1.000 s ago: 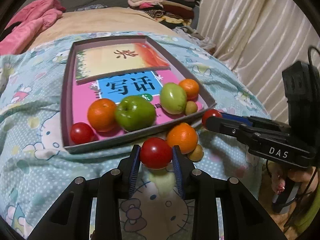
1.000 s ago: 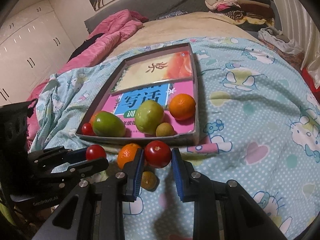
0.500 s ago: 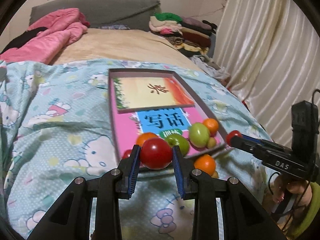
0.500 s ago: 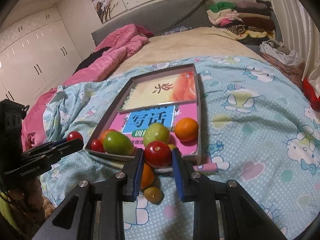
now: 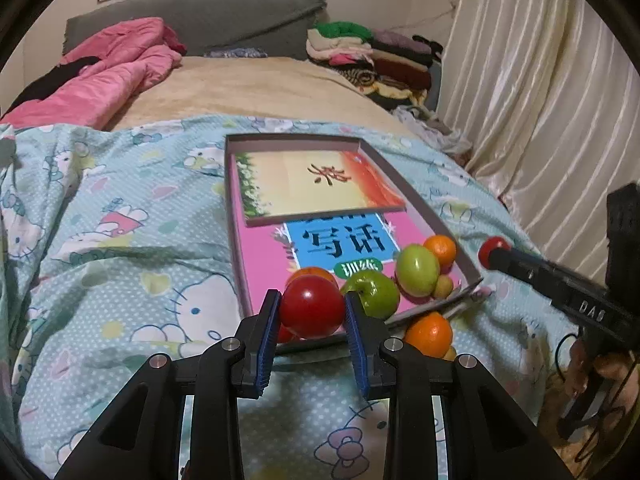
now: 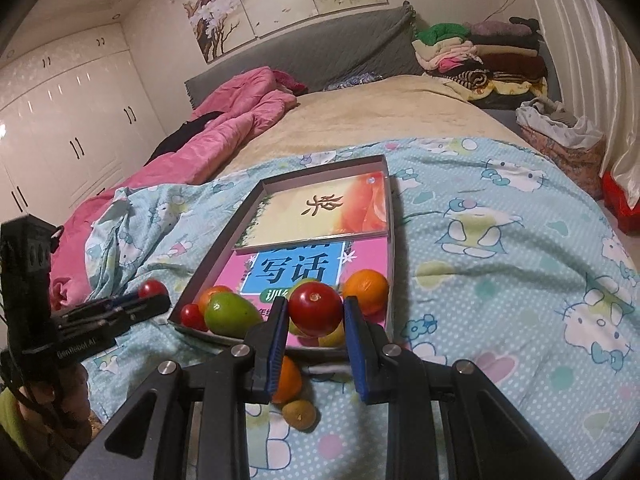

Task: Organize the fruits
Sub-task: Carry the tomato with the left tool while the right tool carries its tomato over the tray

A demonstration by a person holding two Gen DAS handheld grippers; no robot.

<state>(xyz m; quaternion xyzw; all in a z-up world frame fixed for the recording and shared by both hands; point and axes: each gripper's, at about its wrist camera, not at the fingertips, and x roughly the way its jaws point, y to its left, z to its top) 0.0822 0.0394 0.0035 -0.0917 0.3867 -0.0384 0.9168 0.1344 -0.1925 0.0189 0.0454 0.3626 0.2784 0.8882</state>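
Both grippers are clamped on red tomatoes. From its own camera, the left gripper (image 5: 312,316) presses its blue pads against the sides of a round red tomato (image 5: 311,306), held up above the near end of the tray (image 5: 236,240). The right gripper (image 6: 316,318) squeezes a second red tomato (image 6: 315,309) the same way, stem scar facing up, also over the tray's near end. Being round, neither tomato has a long axis to speak of.

Printed on the right gripper's black body, seen from the left camera, are the white letters "DAS". The left gripper's body carries small white lettering too blurred to read surely.

The shallow grey tray lies on a pale blue Hello Kitty bedsheet (image 5: 120,240), its long side running away from the cameras. Inside it lie a pink book (image 6: 304,268) with large Chinese characters on a blue panel, and a second book (image 6: 320,212) bearing one brush-written character.

At the tray's near end sit a green apple (image 5: 376,292), a green fruit (image 5: 418,270) and an orange (image 5: 440,249). Just outside that near edge, on the sheet, lie another orange (image 5: 428,334) and a small brownish fruit (image 6: 300,414).
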